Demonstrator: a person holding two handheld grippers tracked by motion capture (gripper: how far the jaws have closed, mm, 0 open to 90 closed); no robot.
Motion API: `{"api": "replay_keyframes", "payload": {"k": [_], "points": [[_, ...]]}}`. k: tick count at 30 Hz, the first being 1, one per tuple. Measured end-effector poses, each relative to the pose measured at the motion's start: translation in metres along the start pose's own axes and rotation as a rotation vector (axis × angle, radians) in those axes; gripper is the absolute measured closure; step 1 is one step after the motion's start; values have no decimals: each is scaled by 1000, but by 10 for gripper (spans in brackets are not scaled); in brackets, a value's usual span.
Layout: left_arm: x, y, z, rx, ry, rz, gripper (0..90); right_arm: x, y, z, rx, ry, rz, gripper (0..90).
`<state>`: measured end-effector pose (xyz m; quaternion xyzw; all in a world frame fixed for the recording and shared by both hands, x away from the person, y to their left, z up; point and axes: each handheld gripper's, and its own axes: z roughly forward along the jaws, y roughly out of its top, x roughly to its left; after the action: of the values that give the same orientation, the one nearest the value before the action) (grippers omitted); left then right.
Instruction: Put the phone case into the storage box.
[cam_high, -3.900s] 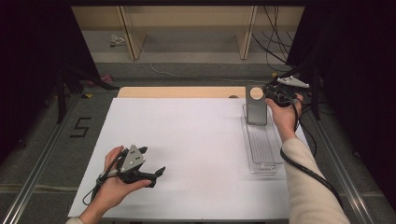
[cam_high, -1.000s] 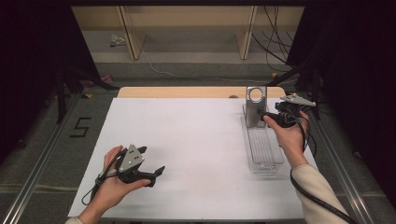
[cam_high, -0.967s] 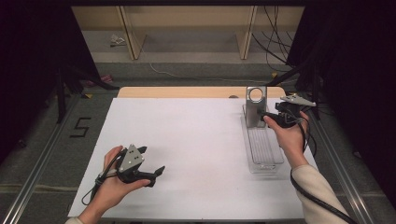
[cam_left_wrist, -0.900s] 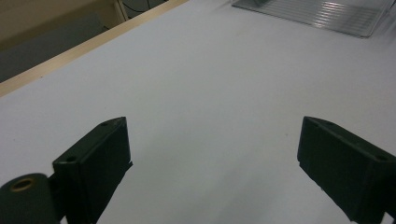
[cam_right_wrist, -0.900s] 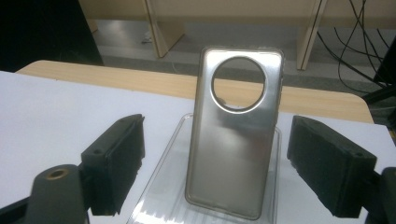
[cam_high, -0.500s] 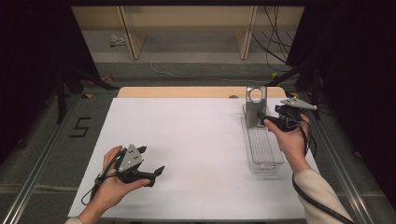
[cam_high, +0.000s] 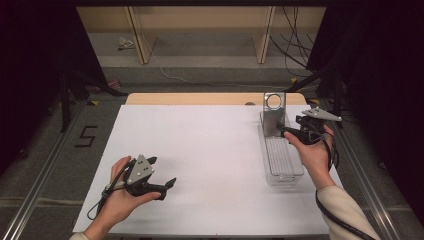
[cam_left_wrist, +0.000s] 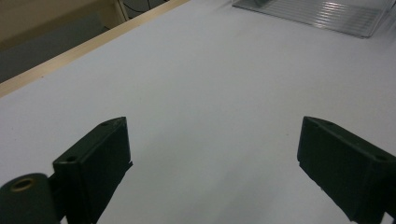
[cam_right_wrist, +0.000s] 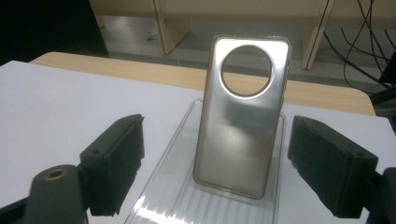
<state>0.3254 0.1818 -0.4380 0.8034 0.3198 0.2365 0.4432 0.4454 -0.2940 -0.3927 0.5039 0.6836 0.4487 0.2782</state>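
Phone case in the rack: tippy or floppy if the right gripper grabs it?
The phone case stands upright in the clear rack on one thin edge, so a nudge could probably tip it. It looks thin, likely light and flexible. Its glossy surface may slip between the right gripper fingers.

You have one clear phone case (cam_high: 274, 114) standing in one clear ribbed tray (cam_high: 282, 162) by the bench's (cam_high: 210, 145) right edge, and two grippers: left gripper (cam_high: 161, 175), right gripper (cam_high: 286, 134).
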Motion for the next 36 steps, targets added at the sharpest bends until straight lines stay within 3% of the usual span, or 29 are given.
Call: {"api": "replay_keyframes", "payload": {"k": [36], "points": [[0,0,-1,-8,2,-1,91,11,-17,-20,4,39,-30,186]]}}
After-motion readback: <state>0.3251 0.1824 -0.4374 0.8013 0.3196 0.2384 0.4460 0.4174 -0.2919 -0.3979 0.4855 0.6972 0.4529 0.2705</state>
